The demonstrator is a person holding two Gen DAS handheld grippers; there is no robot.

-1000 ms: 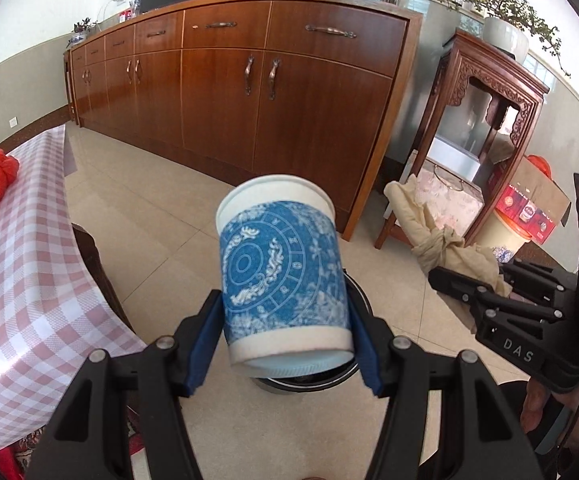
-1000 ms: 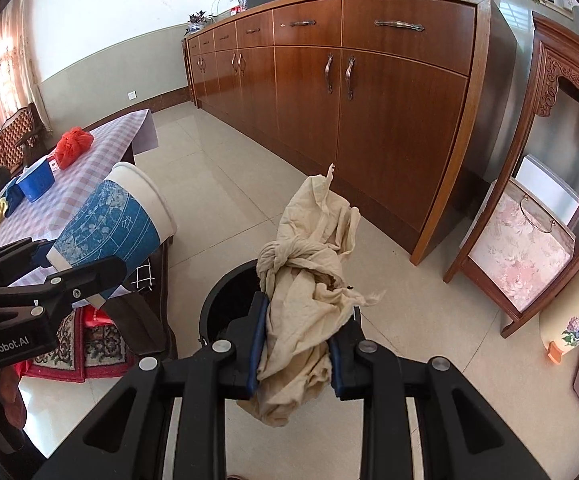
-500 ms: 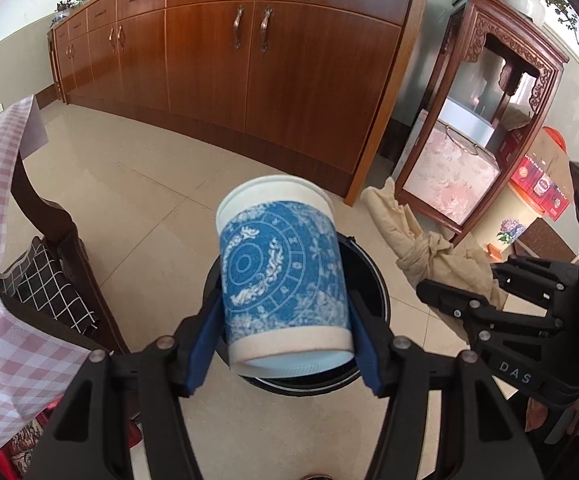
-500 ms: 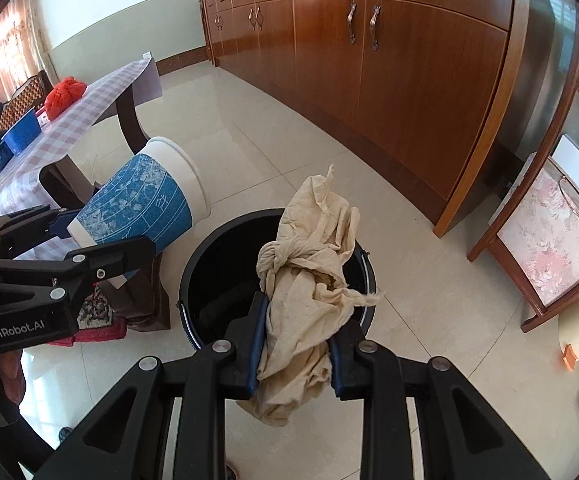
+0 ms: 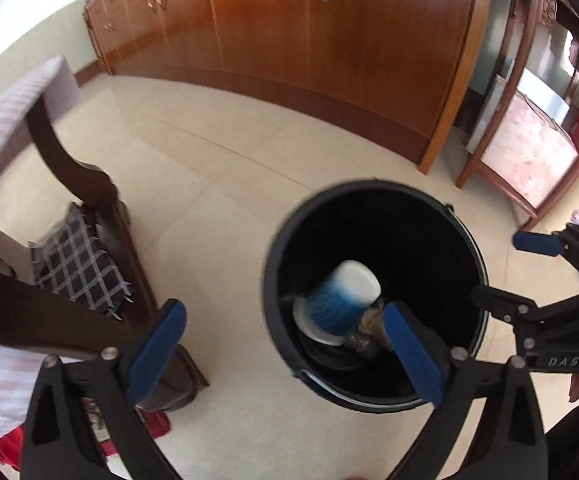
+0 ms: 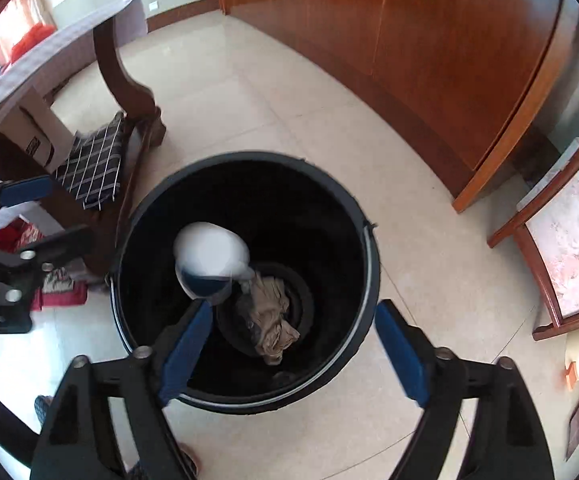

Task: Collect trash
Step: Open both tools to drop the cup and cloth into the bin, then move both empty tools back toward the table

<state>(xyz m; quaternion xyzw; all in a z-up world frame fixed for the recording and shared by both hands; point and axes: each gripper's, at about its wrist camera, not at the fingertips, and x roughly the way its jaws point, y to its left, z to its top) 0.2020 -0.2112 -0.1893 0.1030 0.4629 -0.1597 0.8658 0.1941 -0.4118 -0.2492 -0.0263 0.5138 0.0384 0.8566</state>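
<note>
Both tools have just sprung wide: the left tool [image 5: 285,348] and right tool [image 6: 293,344] grasp nothing now. A second ago they held the paper cup [image 5: 343,294] and beige rag [image 6: 269,316]; both now lie in the black bin [image 6: 365,240]. Chair [image 5: 89,208] crowds nine o'clock; bare floor [image 6: 329,120] at twelve.

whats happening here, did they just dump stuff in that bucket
Yes. A person holds a two-finger tool in each hand over a black bucket on the tiled floor. The jaws of the left tool and the right tool have just been opening, and nothing is between them now. The blue and white paper cup and the crumpled beige cloth are inside the bucket; the cup looks blurred, perhaps not yet settled.
</note>
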